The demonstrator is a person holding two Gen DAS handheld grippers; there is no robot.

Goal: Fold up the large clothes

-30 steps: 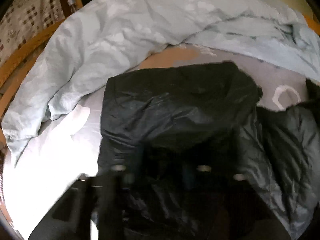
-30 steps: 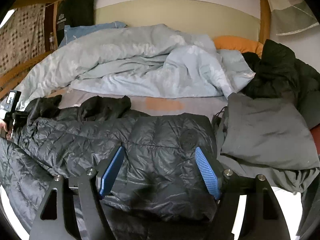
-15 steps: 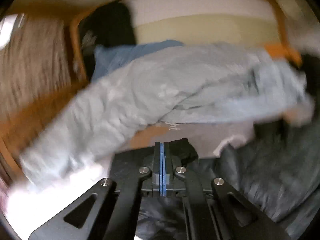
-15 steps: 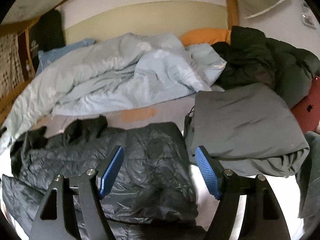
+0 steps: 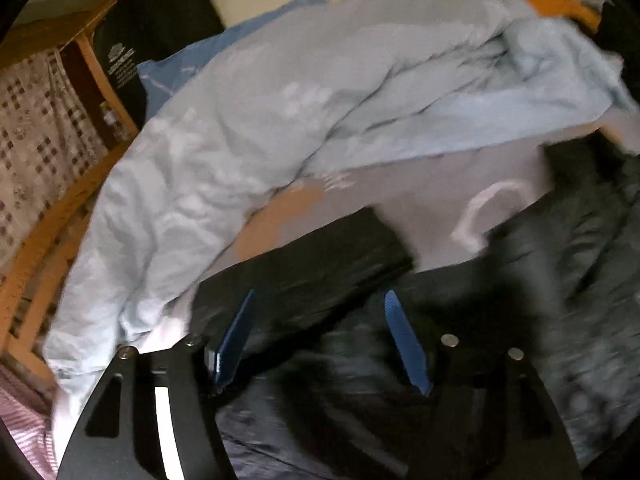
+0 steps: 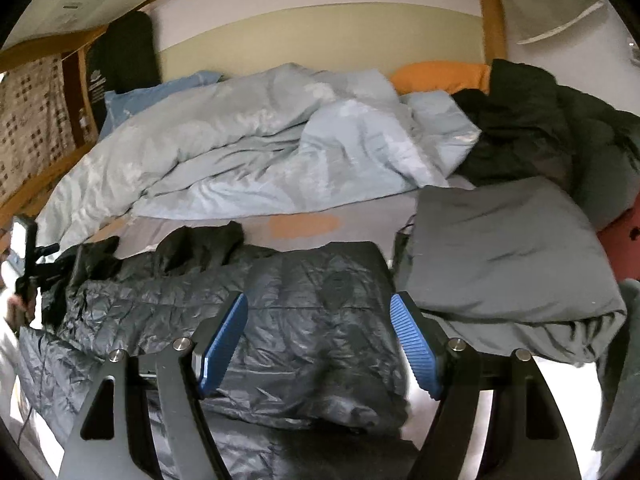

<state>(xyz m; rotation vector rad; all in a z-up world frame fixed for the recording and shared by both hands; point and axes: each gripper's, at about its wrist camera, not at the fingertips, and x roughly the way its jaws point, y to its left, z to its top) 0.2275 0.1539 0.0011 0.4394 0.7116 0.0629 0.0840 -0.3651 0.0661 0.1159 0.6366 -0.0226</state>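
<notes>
Black puffer jacket (image 6: 312, 320) lies beneath both grippers — left (image 5: 320, 340), right (image 6: 318, 340) — fingers spread, empty.

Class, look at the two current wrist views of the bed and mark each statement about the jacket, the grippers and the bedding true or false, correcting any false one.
1. Both grippers are shut on the jacket. False: the left gripper and right gripper are open, holding nothing.
2. The black puffer jacket lies on the bed in front of the right gripper. True.
3. The duvet is red. False: it is light blue.
4. A folded grey garment lies to the right of the jacket. True.
5. An orange pillow sits by the headboard. True.
</notes>
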